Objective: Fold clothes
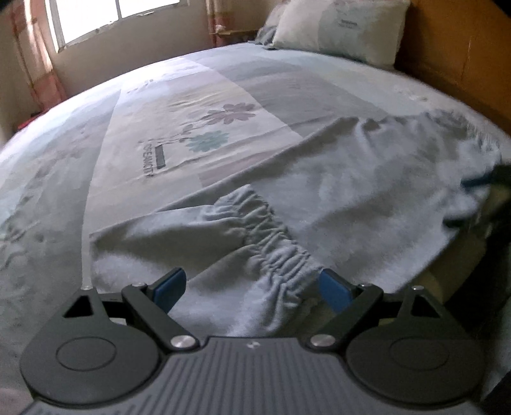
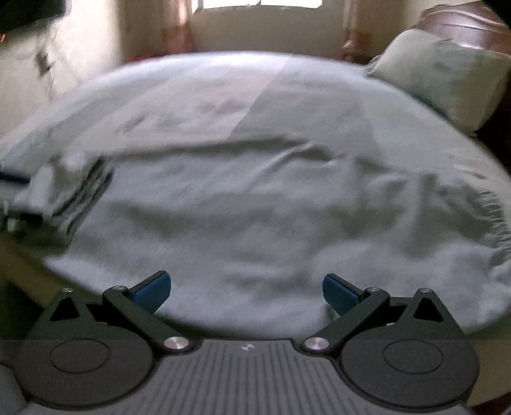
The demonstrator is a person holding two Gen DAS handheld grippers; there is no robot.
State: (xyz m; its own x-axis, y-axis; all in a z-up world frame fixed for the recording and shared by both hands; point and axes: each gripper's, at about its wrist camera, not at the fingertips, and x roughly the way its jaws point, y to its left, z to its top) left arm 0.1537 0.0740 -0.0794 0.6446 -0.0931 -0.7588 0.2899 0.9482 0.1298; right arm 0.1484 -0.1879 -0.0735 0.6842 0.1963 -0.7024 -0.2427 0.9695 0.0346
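Bedding fills both of my views: a bed (image 1: 223,95) under a pale patterned sheet (image 1: 198,134) with flower prints, a pillow (image 1: 341,28) at its head by the wooden headboard (image 1: 463,57), and a window (image 1: 105,16) beyond.

On the near side of the bed lies the garment I am working on, a light grey fleecy piece (image 1: 351,191) with gathered elastic hems. It is spread broad across the mattress, mostly flat with a few shallow creases, and its near edge reaches the bed's edge. Its sleeve (image 1: 179,230) lies crossed inward over the body, the elastic cuff (image 1: 271,242) pointing toward my left tool. The far hem (image 2: 491,217) shows its elastic gather at the right of my right view.

I judge the fold to be partway at most: one sleeve is in over the body, but the body itself lies in a single wide layer, not a compact packet. My right view is blurred, so I cannot tell whether the other sleeve is tucked. What seems left is bringing the body over on itself.

My left gripper (image 1: 252,287) hangs just over the cuff, jaws spread wide and holding nothing. My right gripper (image 2: 246,289) is likewise spread wide and empty, low over the garment's near edge.
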